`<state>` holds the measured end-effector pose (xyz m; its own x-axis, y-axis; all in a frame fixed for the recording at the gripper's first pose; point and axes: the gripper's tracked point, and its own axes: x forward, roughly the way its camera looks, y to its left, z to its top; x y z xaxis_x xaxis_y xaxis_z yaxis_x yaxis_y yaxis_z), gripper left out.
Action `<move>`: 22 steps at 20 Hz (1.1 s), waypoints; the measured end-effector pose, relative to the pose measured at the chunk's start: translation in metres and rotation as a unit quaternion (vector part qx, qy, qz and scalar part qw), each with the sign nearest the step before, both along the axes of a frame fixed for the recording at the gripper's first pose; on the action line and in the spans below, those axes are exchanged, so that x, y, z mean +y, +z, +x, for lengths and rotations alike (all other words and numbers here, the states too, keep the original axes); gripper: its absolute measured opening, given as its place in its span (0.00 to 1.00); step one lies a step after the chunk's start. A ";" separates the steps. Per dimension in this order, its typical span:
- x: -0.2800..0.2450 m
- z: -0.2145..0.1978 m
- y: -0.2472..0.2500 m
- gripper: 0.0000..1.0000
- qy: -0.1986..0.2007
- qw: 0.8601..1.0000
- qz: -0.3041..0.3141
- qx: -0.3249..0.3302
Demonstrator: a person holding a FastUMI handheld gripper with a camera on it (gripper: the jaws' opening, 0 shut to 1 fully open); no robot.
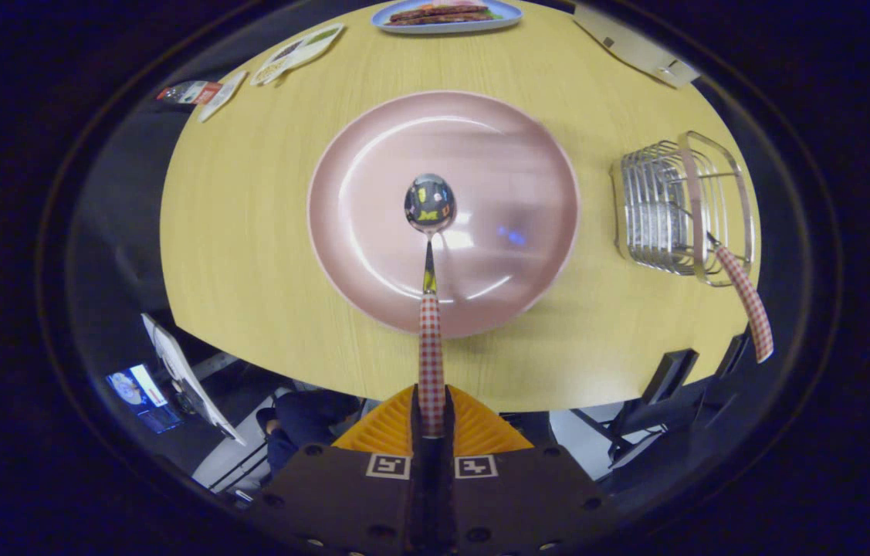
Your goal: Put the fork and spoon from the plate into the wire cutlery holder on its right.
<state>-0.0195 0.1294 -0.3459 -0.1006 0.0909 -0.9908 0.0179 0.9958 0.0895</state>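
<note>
- The spoon (pixel 430 232) is sitting clamped by its red-checked handle between the orange fingers (pixel 384 428) of the tongs (pixel 431 417), pointing straight ahead toward twelve o'clock, its shiny bowl hanging over the middle of the pink plate (pixel 373 255).
- The tongs are clenching on that handle, both fingers pressing against it from either side; whether the spoon's bowl is touching the plate or floating above it I cannot tell.
- The pink plate is lying just ahead of the fingers on the yellow wooden bench (pixel 249 255).
- The fork (pixel 743 297) is already standing in the wire cutlery holder (pixel 658 208), at about three o'clock from the plate; its checked handle is leaning out over the holder's rim toward five o'clock, past the bench edge.
- The holder is standing on the bench apart from the plate, with bare wood between them.
- At twelve o'clock beyond the plate, a blue dish (pixel 446 17) with food on it is resting near the far edge of the bench.
- At about eleven o'clock some flat printed cards (pixel 296 52) are lying on the bench.
- At about one o'clock a pale flat piece (pixel 635 48) is lying at the bench's rim.
</note>
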 end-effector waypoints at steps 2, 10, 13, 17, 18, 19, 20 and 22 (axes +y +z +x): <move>-0.012 -0.002 0.024 0.06 -0.003 1.000 0.007 -0.008; -0.054 -0.014 0.097 0.06 -0.010 0.999 0.024 -0.028; -0.079 -0.013 0.117 0.06 -0.028 0.999 0.020 -0.041; -0.128 -0.015 0.129 0.06 -0.061 0.997 0.002 -0.049; -0.137 -0.016 0.128 0.06 -0.069 0.997 -0.002 -0.046; -0.146 -0.016 0.126 0.06 -0.076 0.996 -0.004 -0.040; -0.154 -0.015 0.124 0.06 -0.081 0.996 -0.005 -0.033; -0.161 -0.018 0.114 0.06 -0.086 0.996 0.000 -0.011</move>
